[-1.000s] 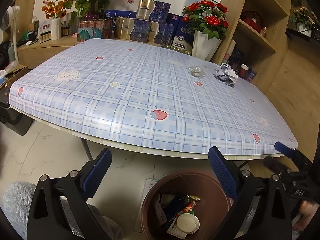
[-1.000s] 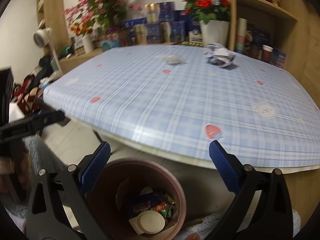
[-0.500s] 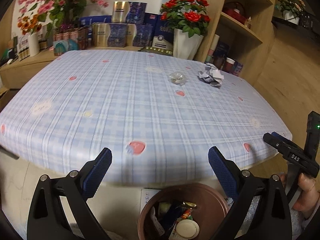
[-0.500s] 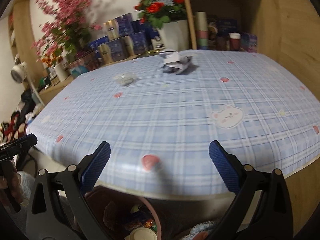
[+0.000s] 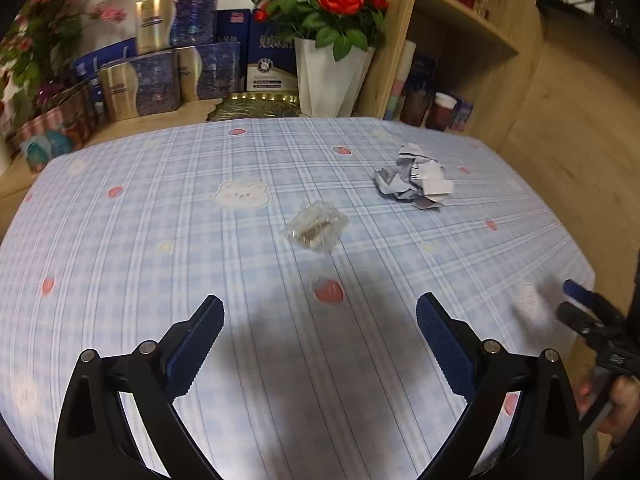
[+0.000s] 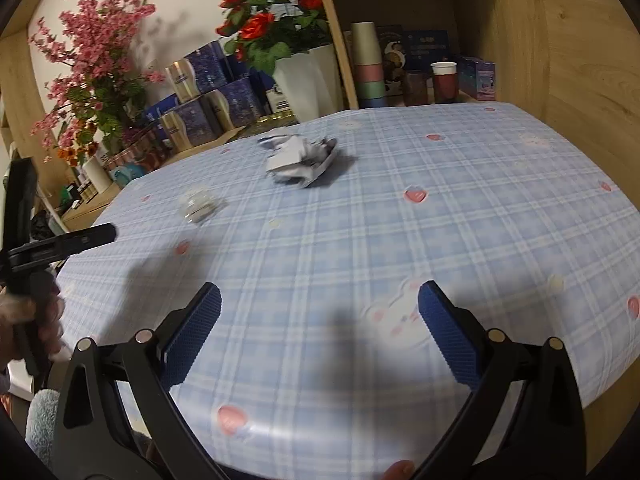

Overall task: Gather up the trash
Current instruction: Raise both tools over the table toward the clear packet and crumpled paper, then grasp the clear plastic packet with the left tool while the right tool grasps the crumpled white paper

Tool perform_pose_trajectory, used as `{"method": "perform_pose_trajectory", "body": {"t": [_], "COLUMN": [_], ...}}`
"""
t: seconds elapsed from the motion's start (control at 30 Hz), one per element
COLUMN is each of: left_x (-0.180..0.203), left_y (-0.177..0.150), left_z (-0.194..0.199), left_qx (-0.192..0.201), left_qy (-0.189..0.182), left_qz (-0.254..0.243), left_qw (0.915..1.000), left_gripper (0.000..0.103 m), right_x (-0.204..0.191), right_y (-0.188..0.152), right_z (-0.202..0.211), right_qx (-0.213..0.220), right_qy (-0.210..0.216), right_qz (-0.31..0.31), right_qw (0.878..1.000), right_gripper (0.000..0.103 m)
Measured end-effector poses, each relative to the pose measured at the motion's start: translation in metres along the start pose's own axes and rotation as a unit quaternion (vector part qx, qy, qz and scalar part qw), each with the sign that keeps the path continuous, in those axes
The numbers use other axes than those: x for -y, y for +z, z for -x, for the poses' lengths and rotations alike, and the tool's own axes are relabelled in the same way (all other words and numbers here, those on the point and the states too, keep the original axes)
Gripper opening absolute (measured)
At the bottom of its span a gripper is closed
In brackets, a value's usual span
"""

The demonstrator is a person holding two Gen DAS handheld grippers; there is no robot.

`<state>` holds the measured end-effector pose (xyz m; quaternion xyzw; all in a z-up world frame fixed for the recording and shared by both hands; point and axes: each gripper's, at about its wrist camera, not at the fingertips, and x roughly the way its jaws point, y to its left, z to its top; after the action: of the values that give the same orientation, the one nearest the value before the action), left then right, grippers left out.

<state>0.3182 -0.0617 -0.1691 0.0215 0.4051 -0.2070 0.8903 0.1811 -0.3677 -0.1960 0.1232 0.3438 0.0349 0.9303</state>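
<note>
A table under a light-blue plaid oilcloth with strawberry and bear prints (image 5: 168, 248) fills both views; wooden shelving and stacked blue gift boxes are seen behind it. No bin is in view in either picture.

Left wrist view, left to right: the left gripper (image 5: 318, 344) is held wide open, nothing between the blue pads, low over the near part of the cloth. A small crumpled clear plastic wrapper (image 5: 316, 226) lies at frame centre, directly ahead. A crumpled white-and-grey paper ball (image 5: 414, 178) lies to its upper right, well apart. A white pot of red roses (image 5: 330, 76) stands at the far edge.

Right wrist view: the right gripper (image 6: 320, 332) is likewise spread open and empty. The wrapper (image 6: 200, 204) is seen at left-centre, the paper ball (image 6: 300, 156) at upper centre.

Handling, as judged: both items very light, soft, crushable. The wrapper is likely slippery and low-lying; it should be pinched across its raised middle, pads nearly touching the cloth. The paper ball is bulkier and springy; a grip across its widest fold should hold.

View differences: pink blossom branches (image 6: 96, 64) and stacked paper cups (image 6: 368, 68) are clear only from the right wrist. Each view catches the other gripper at its edge.
</note>
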Motion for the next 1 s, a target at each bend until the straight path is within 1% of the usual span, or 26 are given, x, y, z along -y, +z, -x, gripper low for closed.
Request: {"method": "perform_pose_trajectory", "body": {"t": [0.1,0.2,0.27,0.33,0.43,0.5,0.53,0.57,0.6,0.63,0.67,0.77,0.83,0.9,1.0], "left_x": [0.002,0.006,0.007,0.003,-0.002,-0.005,-0.006,-0.006,-0.008,-0.008,-0.01,-0.009,-0.009,-0.011,-0.018], "left_y": [0.017,0.029,0.033,0.042,0.048,0.049,0.047,0.046,0.043,0.04,0.038,0.029,0.024,0.021,0.016], "left_z": [-0.029,-0.059,-0.072,-0.09,-0.108,-0.117,-0.119,-0.117,-0.114,-0.112,-0.108,-0.094,-0.079,-0.067,-0.047], "left_qx": [-0.015,-0.035,-0.047,-0.065,-0.08,-0.093,-0.098,-0.093,-0.088,-0.085,-0.081,-0.069,-0.057,-0.047,-0.029], "left_qy": [-0.003,0.001,0.003,0.0,-0.002,-0.006,-0.007,-0.006,-0.015,-0.023,-0.026,-0.039,-0.047,-0.055,-0.063], "left_qz": [-0.012,-0.041,-0.052,-0.044,-0.03,-0.024,-0.022,-0.023,-0.02,-0.016,-0.013,-0.019,-0.024,-0.019,-0.002], "left_qw": [0.9998,0.9986,0.9975,0.9969,0.9963,0.9954,0.9949,0.9954,0.9958,0.996,0.9963,0.9967,0.997,0.9972,0.9976], "left_gripper": [0.093,0.089,0.083,0.079,0.076,0.063,0.045,0.042,0.038,0.027,0.025,0.019,0.017,0.017,0.017], "right_x": [0.007,0.015,0.018,0.02,0.02,0.018,0.018,0.017,0.016,0.015,0.014,0.01,0.005,-0.002,-0.012], "right_y": [0.012,0.022,0.028,0.033,0.039,0.044,0.046,0.049,0.051,0.054,0.056,0.066,0.077,0.088,0.105], "right_z": [-0.008,-0.016,-0.021,-0.026,-0.032,-0.037,-0.038,-0.04,-0.042,-0.045,-0.048,-0.06,-0.07,-0.079,-0.099], "right_qx": [-0.002,-0.007,-0.01,-0.017,-0.022,-0.024,-0.024,-0.024,-0.024,-0.025,-0.026,-0.035,-0.04,-0.035,-0.033], "right_qy": [-0.007,-0.01,-0.009,-0.009,-0.006,-0.002,0.0,0.003,0.007,0.009,0.011,0.019,0.027,0.031,0.025], "right_qz": [0.0,-0.002,-0.003,-0.002,0.001,0.003,0.004,0.005,0.006,0.008,0.009,0.01,0.01,0.018,0.032], "right_qw": [1.0,1.0,1.0,1.0,1.0,1.0,1.0,1.0,1.0,1.0,1.0,0.999,0.999,0.999,0.999], "right_gripper": [0.097,0.097,0.097,0.097,0.097,0.097,0.097,0.097,0.097,0.097,0.097,0.097,0.097,0.097,0.097]}}
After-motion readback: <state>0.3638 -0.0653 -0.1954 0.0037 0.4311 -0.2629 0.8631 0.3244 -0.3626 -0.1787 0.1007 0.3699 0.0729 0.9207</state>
